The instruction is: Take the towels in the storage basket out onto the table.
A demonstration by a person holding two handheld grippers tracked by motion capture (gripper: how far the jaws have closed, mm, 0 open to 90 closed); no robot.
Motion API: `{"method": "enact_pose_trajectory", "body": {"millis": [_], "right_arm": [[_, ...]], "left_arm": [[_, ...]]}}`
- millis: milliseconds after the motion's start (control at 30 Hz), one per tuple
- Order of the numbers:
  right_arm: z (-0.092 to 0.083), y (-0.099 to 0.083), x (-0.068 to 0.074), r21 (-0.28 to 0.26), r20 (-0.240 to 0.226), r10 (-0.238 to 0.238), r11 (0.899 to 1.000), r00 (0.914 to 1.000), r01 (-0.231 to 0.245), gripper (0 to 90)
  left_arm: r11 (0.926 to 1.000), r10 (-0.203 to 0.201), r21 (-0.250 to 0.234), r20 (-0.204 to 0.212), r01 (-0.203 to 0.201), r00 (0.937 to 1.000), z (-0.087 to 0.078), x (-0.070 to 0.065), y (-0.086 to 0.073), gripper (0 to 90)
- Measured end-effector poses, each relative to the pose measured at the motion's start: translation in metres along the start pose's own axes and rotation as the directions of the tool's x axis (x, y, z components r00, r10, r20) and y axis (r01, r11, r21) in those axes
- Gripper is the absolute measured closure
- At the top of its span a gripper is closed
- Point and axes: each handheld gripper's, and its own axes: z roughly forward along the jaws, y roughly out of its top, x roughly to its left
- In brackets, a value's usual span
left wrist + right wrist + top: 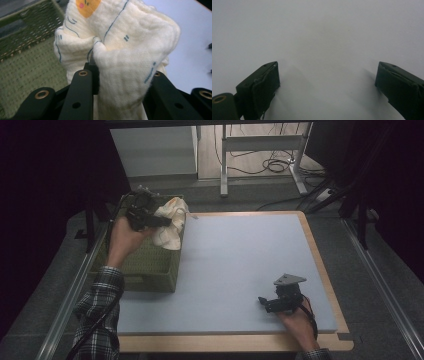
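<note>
Jaws of the right gripper stand wide apart with nothing between them, resting low on the pale blue mat at the near right corner of the table; the right gripper view gives just the two black pads against blank mat. Farther off, the left gripper is clamped on a bunched cream cloth, held up over the right-hand rim of the green woven basket, which sits at the table's left edge. From above, the cloth hangs down from the jaws, its lower end draped against the basket. The left gripper view adds what the high view cannot resolve: thin blue line markings and an orange patch with a pink dot, cut off by the top edge. No writing can be read. Folds hide the pads themselves, so the exact pinch point stays unclear.
</note>
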Motion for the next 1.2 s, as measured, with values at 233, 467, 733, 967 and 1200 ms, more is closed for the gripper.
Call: {"method": "enact_pose_trajectory", "body": {"millis": [233, 467, 733, 967, 1200], "right_arm": [[0.000, 0.000, 0.000, 0.001, -0.001, 0.003, 1.000, 1.0000, -0.003, 5.7], [0.000, 0.000, 0.000, 0.001, -0.001, 0.002, 1.000, 1.0000, -0.002, 5.7], [0.000, 0.000, 0.000, 0.001, -0.002, 0.002, 1.000, 1.0000, -0.002, 5.7], [0.000, 0.000, 0.000, 0.001, -0.003, 0.002, 1.000, 1.0000, -0.002, 5.7], [0.000, 0.000, 0.000, 0.001, -0.002, 0.001, 1.000, 1.0000, -0.001, 5.7]], "left_arm": [[0.9988, 0.048, 0.004, 0.028, -0.048, 0.9985, 0.008, -0.022, 0.012, 70.3], [0.9964, 0.085, 0.001, 0.068, -0.085, 0.9941, 0.024, -0.047, 0.025, 70.2], [0.9939, 0.108, 0.008, 0.117, -0.110, 0.9872, 0.055, -0.074, 0.031, 70.0], [0.9918, 0.124, 0.014, 0.150, -0.127, 0.9810, 0.081, -0.090, 0.027, 69.9], [0.9888, 0.143, 0.015, 0.182, -0.148, 0.9729, 0.108, -0.105, 0.016, 69.7]]}}
